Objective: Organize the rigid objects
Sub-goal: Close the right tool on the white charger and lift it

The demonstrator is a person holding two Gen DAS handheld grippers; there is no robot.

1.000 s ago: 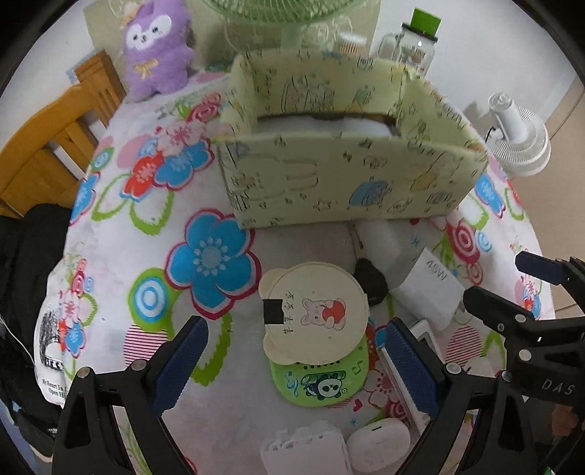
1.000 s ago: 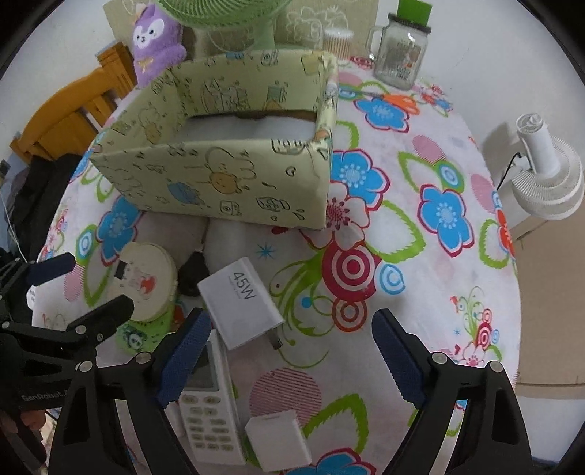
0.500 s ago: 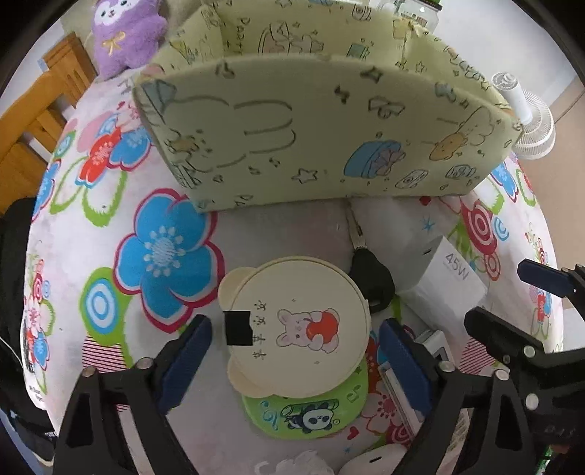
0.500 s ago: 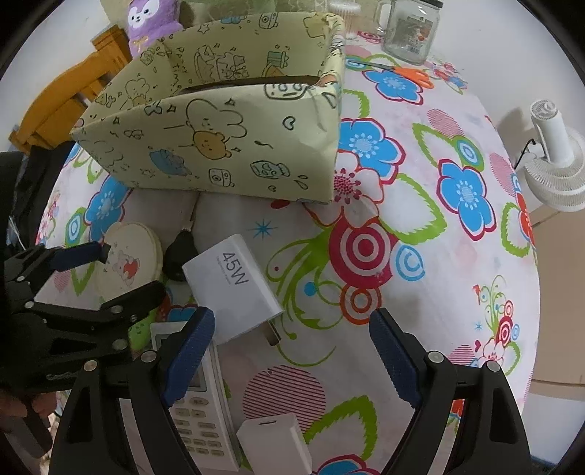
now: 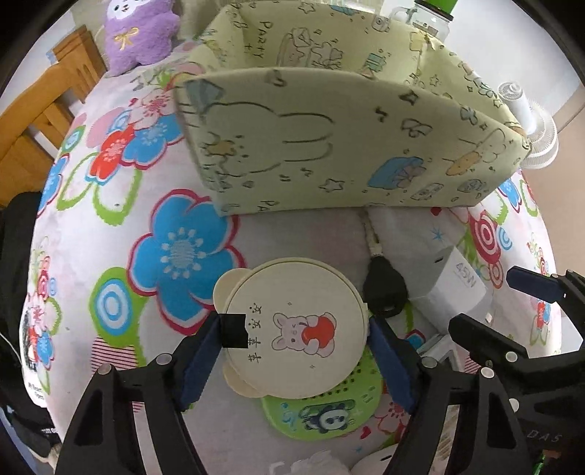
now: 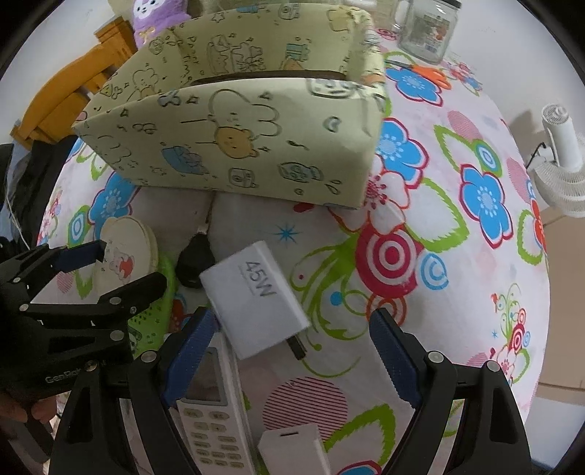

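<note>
A round cream disc (image 5: 296, 332) with a bunny picture lies on a green panda pad (image 5: 321, 413) on the flowered tablecloth. My left gripper (image 5: 296, 343) points down over it. Its jaws are closing, and both blue pads (image 5: 204, 350) touch the disc's rim. In the right wrist view the left gripper (image 6: 120, 268) straddles the same disc (image 6: 128, 252). My right gripper (image 6: 292, 350) stands open above a white 45W charger (image 6: 256, 299) and a white remote (image 6: 212, 413); its pads touch neither. The right gripper (image 5: 504, 307) also shows beside the charger (image 5: 457, 288).
A pale green cartoon-print box (image 5: 329, 139) stands open-topped just behind the objects. A black plug (image 5: 384, 292) lies between disc and charger. A small white block (image 6: 292, 453) sits near the remote. A purple plush (image 5: 139, 33), glass jar (image 6: 424, 29), scissors (image 6: 427, 75) and white fan (image 6: 563, 171) lie farther off.
Both grippers have come down closer to the table. The left jaws have narrowed from wide apart to the rim of the cream disc. The right jaws stay wide.
</note>
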